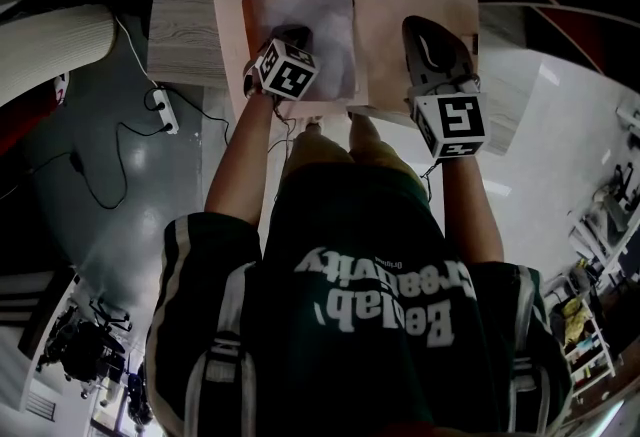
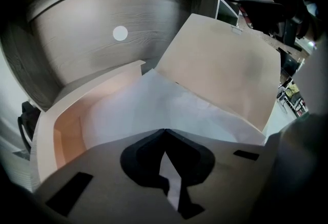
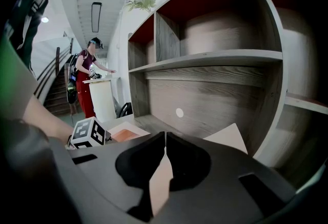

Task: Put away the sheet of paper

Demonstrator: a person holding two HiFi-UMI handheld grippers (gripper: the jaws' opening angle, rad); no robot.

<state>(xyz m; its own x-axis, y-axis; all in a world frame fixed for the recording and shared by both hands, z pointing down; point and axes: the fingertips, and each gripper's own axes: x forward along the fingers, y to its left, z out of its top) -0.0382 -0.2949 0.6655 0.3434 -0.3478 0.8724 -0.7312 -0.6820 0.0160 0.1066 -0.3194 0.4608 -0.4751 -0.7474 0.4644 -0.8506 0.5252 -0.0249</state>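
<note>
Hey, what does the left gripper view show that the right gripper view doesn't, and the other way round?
Only the left gripper view: the white sheet of paper in the open folder, the left gripper shut on its near edge. Only the right gripper view: a person standing at a white counter, and the left gripper's marker cube. Both: the folder's raised cover and the wooden back panel with its white dot.

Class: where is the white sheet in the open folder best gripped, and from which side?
Its near edge, from the person's side. The white sheet lies flat in the folder, whose left wall and raised right cover block the other sides. Only the near edge is free. The left gripper is shut there.
</note>
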